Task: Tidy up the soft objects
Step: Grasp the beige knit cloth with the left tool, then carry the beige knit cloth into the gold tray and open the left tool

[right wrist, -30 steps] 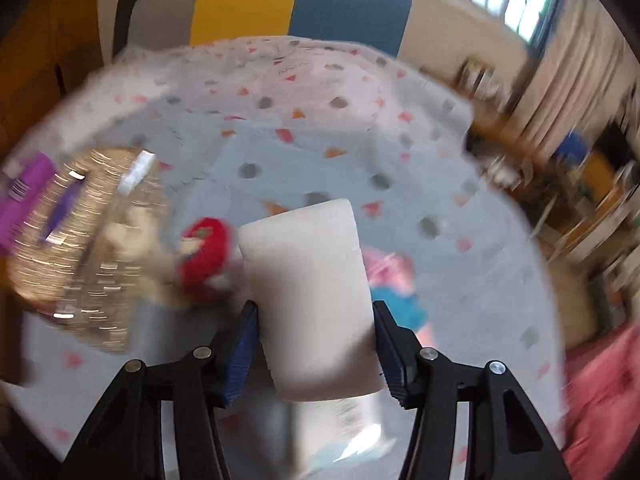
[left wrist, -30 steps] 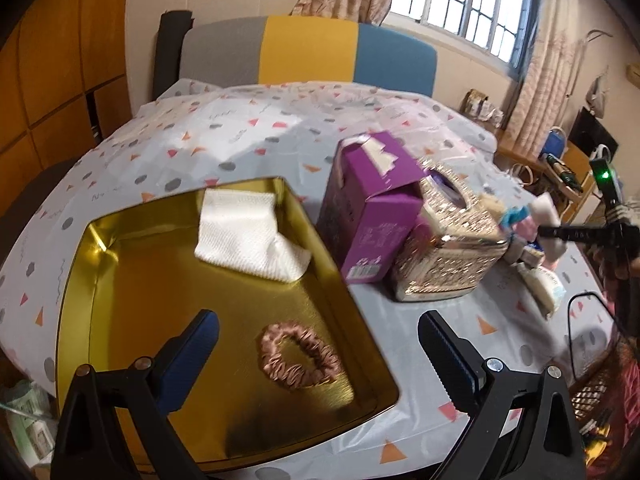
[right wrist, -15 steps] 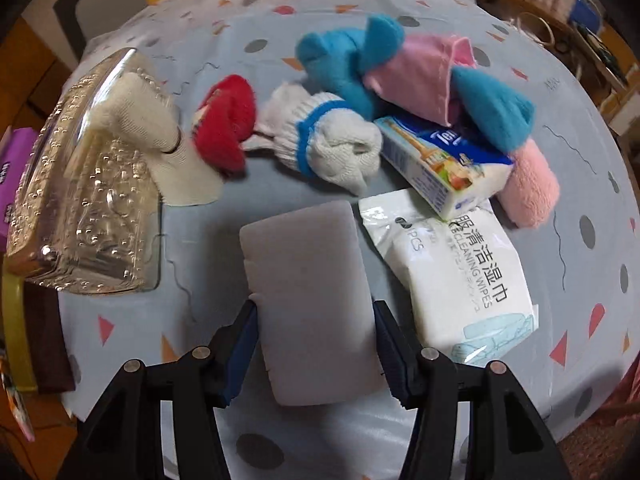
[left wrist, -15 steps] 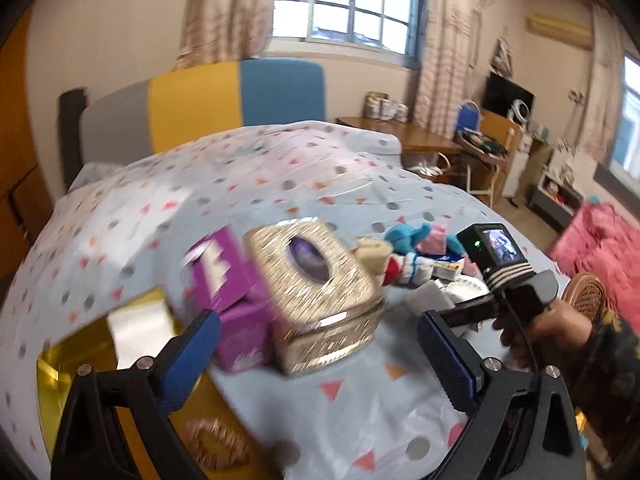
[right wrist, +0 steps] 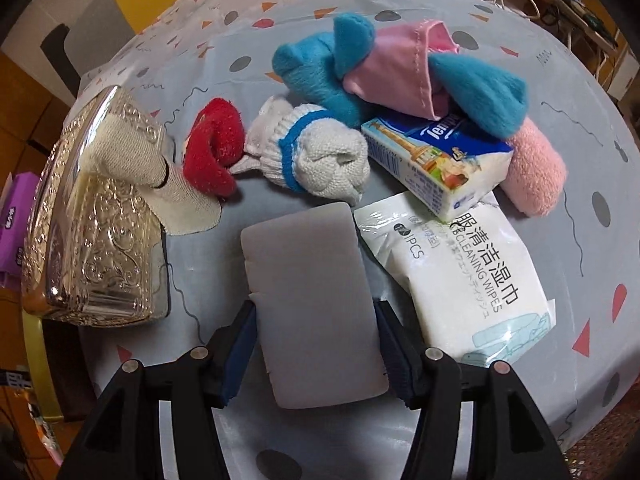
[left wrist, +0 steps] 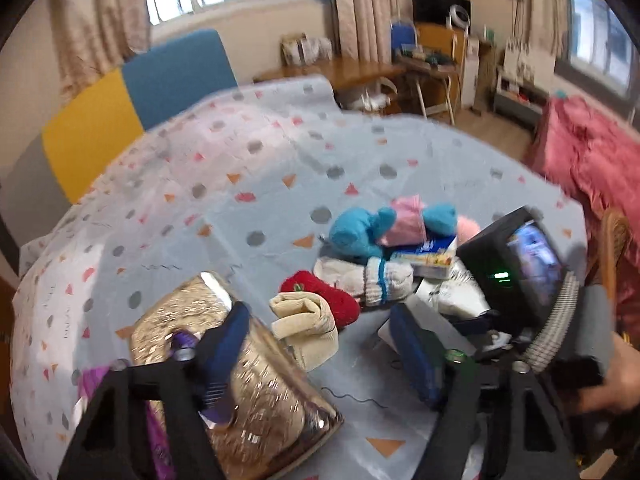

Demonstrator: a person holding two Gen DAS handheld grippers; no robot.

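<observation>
Since the earlier frame my left tool [left wrist: 316,354] has swung off the gold tray toward the pile of soft things, and my right tool [right wrist: 314,344] has come down with the sponge [right wrist: 310,304] to the cloth-covered worktop [right wrist: 500,32].

Right tool: jaws easing apart, pads at the sponge's two long sides; I judge it lightly gripped, its far end just beside the wipes pack [right wrist: 460,276] and near the grey sock [right wrist: 320,156].

Left tool: jaws narrowing with nothing between them, hanging over the cream sock [left wrist: 306,330], which leans on the gold box [left wrist: 240,376]. The red sock [left wrist: 320,294] touches it.

Risks, as I judge them:
- the sponge may spring sideways on release and land on the wipes pack;
- the left tool, closing while in motion, may catch the red sock too, or scrape the box;
- both tools work near one another beside the pile and may collide.
</observation>
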